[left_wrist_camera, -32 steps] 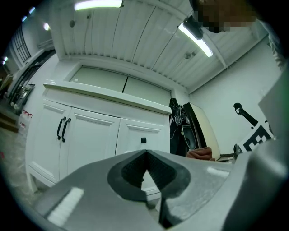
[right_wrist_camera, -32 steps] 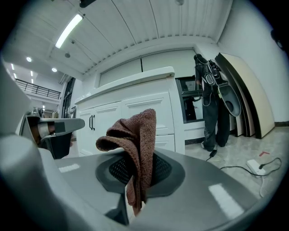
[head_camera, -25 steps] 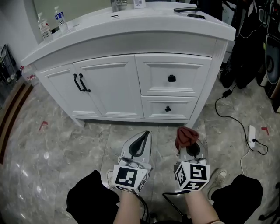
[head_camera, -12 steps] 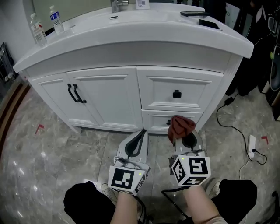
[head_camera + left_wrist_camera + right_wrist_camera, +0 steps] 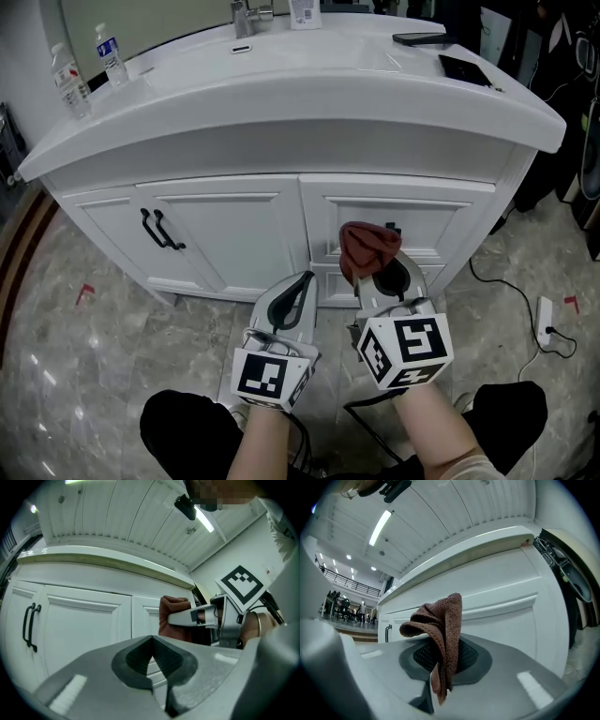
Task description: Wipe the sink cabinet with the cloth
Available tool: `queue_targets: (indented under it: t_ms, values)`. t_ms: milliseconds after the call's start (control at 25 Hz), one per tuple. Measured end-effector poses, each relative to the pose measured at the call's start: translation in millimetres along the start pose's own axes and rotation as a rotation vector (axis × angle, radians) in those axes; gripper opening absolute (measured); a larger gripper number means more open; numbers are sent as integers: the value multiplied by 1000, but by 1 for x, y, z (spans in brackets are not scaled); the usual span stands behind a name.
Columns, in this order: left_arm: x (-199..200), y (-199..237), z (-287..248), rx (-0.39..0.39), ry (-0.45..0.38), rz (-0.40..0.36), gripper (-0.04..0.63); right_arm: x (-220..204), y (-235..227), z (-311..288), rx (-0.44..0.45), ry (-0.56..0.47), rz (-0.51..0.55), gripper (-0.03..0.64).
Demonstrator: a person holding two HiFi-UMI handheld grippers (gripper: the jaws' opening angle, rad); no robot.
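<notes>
Wiping apparently unstarted: right gripper (image 5: 382, 277) clamped on brown cloth (image 5: 366, 249), near sink cabinet (image 5: 225, 234) drawers, contact unclear; left gripper (image 5: 305, 284) closed, empty.

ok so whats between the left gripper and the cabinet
Nothing. In the left gripper view the shut left gripper faces the cabinet doors across bare air; the cloth is off to the side in the right gripper.

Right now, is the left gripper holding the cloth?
No, the cloth is pinched in the right gripper, while the left gripper is shut on nothing.
</notes>
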State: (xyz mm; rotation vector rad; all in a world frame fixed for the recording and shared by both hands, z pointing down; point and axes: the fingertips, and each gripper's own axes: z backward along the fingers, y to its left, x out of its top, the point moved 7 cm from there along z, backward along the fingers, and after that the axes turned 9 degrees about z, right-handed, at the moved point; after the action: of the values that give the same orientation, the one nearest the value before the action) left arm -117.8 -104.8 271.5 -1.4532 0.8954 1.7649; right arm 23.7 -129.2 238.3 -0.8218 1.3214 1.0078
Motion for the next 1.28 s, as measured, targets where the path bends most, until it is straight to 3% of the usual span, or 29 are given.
queue_targets:
  t_ms: [280, 520, 800, 1280]
  values:
    - [9, 30, -13, 44, -25, 8, 0, 21, 21, -43, 89, -14, 23, 78]
    - [14, 18, -23, -6, -17, -69, 0, 25, 18, -53, 121, -1, 39, 80]
    - [12, -2, -21, -43, -43, 7, 0, 25, -6, -40, 61, 0, 82, 81]
    - [17, -28, -28, -76, -37, -23, 0, 27, -69, -3, -43, 15, 67, 91]
